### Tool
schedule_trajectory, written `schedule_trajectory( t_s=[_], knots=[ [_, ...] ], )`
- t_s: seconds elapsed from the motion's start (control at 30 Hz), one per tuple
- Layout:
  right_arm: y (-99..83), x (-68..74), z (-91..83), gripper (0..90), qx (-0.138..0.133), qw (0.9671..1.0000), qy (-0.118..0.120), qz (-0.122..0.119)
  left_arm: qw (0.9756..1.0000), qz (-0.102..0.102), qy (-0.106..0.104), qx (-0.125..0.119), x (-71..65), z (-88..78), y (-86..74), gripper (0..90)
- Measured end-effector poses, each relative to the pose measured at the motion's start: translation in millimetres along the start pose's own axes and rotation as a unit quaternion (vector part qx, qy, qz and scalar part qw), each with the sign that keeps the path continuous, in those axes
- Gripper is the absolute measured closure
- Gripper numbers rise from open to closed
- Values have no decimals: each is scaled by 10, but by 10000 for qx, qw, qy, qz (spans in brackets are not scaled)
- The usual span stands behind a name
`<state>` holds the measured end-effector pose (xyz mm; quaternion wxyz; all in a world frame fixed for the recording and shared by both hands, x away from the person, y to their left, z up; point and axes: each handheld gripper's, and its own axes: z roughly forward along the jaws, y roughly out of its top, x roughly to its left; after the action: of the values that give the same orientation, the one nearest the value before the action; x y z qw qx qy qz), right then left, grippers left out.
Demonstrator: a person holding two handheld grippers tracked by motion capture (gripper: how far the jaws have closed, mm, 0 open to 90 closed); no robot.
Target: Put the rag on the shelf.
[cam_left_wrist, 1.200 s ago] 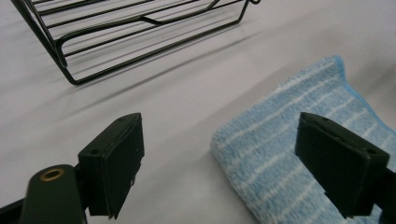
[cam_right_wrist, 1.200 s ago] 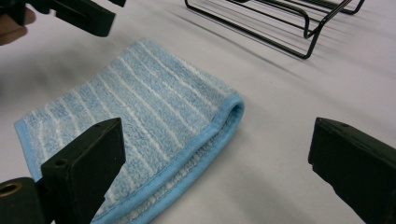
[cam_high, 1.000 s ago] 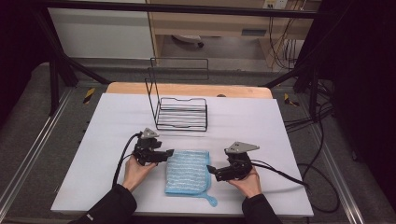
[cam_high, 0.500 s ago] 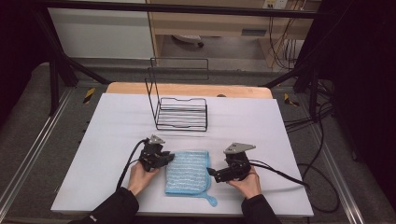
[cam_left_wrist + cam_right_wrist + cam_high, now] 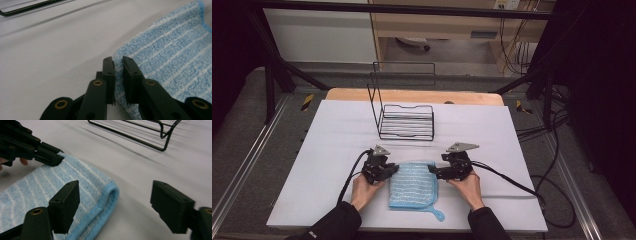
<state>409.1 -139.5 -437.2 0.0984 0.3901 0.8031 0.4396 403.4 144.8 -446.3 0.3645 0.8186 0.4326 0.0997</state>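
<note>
A blue striped cloth [image 5: 412, 185] lies folded on the white table near the front edge. My left gripper [image 5: 393, 170] is at the cloth's far left corner. In the left gripper view its jaws [image 5: 118, 60] have just been closing and now pinch the edge of the cloth [image 5: 170, 50]. My right gripper [image 5: 432, 171] is at the far right corner. In the right gripper view its jaws [image 5: 115, 188] have just been closing but still stand wide apart, straddling the folded corner of the cloth [image 5: 50, 185] without touching it. The left gripper [image 5: 47, 155] shows beyond.
A black wire rack [image 5: 406, 120] with a tall back frame stands behind the cloth at mid-table. The white table cover [image 5: 337, 130] stretches bare to the left and right. A black cable [image 5: 512, 180] trails from the right gripper toward the table's right edge.
The left gripper slid right onto the cloth's corner and its jaws came together on it. The right gripper moved left to the opposite corner and its jaws narrowed.
</note>
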Motion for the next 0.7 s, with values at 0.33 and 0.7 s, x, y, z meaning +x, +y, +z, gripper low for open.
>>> schedule_trajectory(
  t_s=[0.33, 0.7],
  knots=[
    [-22, -27, 243, 460, 284, 9994, 141, 170, 10000, 54, -38, -26, 9, 1, -4, 801],
    [-51, -8, 249, 623, 456, 9979, 353, 283, 9999, 77, -89, -35, 20, -1, -9, 800]
  ],
)
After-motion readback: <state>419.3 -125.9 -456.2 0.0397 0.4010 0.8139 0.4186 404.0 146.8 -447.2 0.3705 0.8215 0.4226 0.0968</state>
